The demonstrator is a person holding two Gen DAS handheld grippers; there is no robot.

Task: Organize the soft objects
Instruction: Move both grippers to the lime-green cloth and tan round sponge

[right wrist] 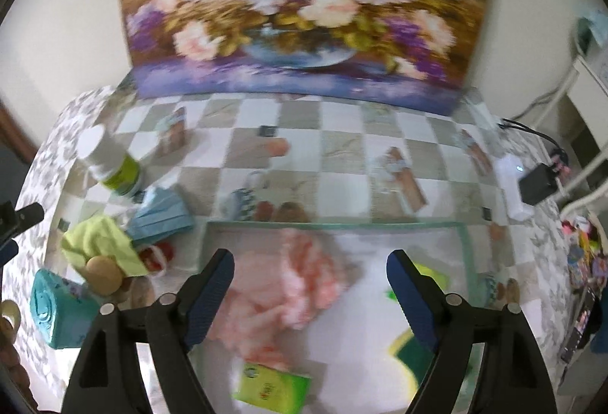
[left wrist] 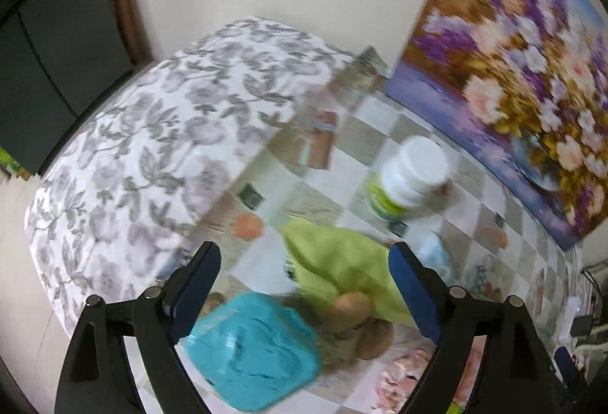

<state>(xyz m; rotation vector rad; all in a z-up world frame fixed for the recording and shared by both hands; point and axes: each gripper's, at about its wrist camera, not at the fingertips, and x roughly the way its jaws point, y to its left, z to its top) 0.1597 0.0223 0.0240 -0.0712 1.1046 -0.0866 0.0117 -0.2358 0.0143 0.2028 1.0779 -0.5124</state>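
Green cloth (left wrist: 338,262) is bunched on the counter (left wrist: 471,193) dead ahead of my left gripper (left wrist: 304,285), framed by its spread, empty jaws. My right gripper (right wrist: 309,285), also wide apart, hangs over the tray (right wrist: 465,243), so left is nearer.

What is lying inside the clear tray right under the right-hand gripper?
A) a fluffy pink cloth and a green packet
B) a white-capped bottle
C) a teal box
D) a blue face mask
A: in the right wrist view the pink cloth and the green packet lie inside the clear tray, below the open right gripper; bottle, mask and teal box sit outside it, to the left.
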